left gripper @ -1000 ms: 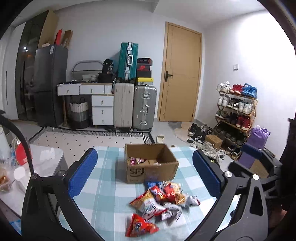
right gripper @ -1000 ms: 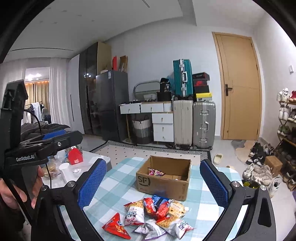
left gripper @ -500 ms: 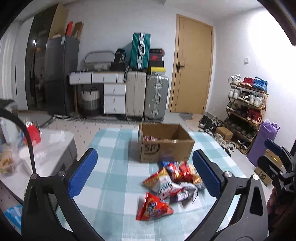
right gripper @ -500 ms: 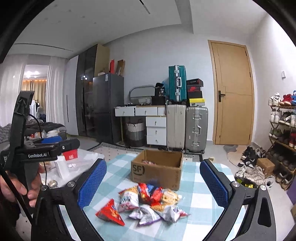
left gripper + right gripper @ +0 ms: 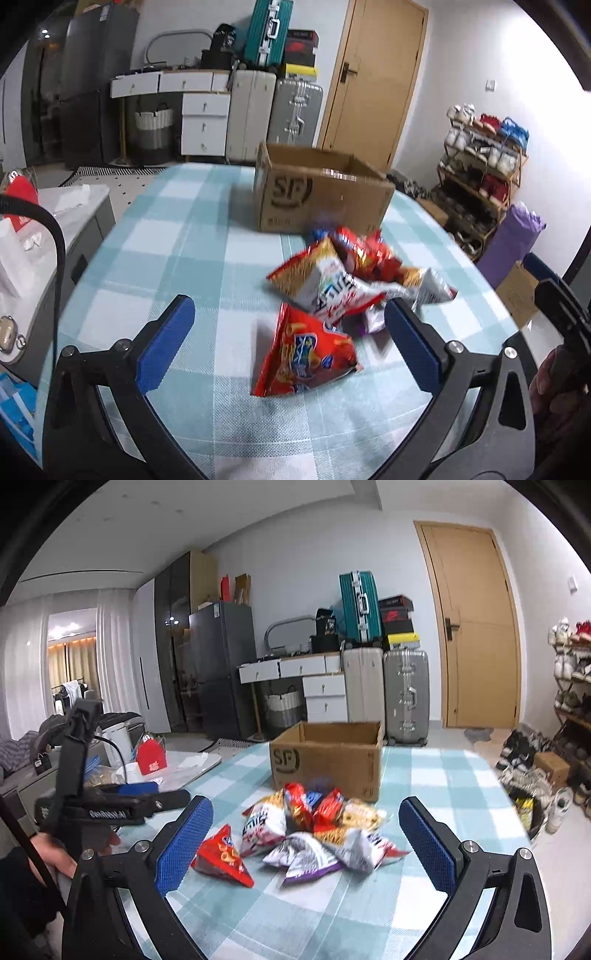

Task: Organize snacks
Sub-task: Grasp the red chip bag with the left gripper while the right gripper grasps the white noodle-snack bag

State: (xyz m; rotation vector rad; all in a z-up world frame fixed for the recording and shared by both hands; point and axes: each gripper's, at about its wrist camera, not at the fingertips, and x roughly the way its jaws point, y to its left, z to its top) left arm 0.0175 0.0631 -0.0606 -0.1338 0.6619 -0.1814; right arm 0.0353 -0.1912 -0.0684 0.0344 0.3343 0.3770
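A pile of snack bags (image 5: 351, 280) lies on the checked tablecloth (image 5: 177, 236), in front of an open cardboard box (image 5: 317, 195). A red triangular bag (image 5: 306, 354) lies nearest, between the open jaws of my left gripper (image 5: 288, 343), which hovers low over it. In the right wrist view the same pile (image 5: 314, 827), red bag (image 5: 221, 856) and box (image 5: 328, 760) show ahead. My right gripper (image 5: 306, 842) is open and empty, short of the pile. The left gripper's body (image 5: 110, 805) shows at the left.
A side table (image 5: 44, 221) with a red carton (image 5: 150, 758) and clutter stands left of the table. Suitcases (image 5: 273, 103), white drawers and a fridge line the back wall. A shoe rack (image 5: 484, 162) and purple roll (image 5: 509, 240) stand at the right.
My left gripper has dropped down and forward towards the red bag, which now sits between its jaws. My right gripper has moved lower and closer to the pile.
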